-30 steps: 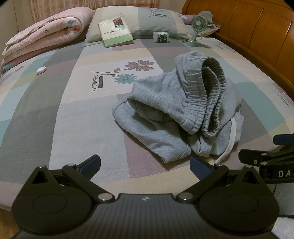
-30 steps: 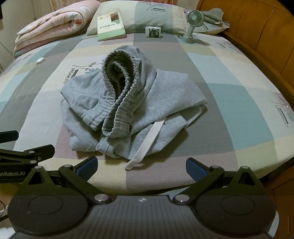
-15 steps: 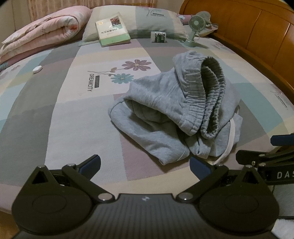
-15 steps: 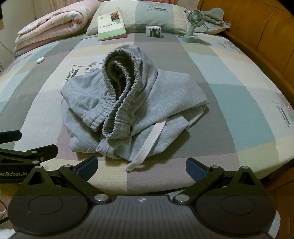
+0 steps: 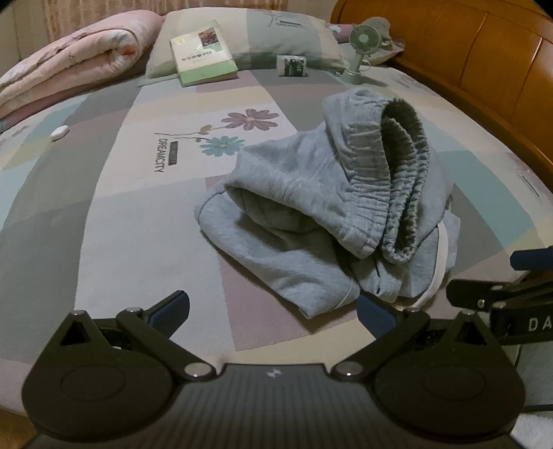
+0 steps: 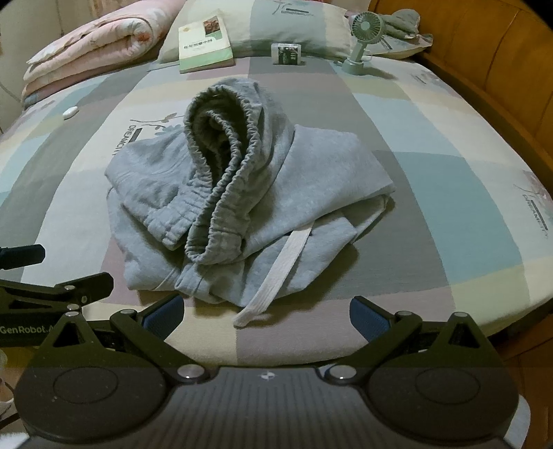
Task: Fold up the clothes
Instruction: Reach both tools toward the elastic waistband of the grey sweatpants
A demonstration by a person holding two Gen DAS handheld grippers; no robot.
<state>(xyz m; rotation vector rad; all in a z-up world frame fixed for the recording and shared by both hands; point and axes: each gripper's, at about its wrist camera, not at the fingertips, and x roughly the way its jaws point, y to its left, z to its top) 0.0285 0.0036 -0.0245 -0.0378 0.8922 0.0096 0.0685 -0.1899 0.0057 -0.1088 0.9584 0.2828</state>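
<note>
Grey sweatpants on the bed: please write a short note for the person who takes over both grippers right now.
Left gripper: open, empty, hovering at the near edge of the bed.
Right gripper: open, empty, beside the left one at the same edge.
Grey sweatpants: lying in a crumpled heap mid-bed, elastic waistband bunched on top, white drawstring trailing toward the grippers.
Done: nothing visible; no neat fold yet.
Left: probably spread the pants flat, then fold them.
Book, small fan and pink quilt lie near the pillow, apart from the pants.
</note>
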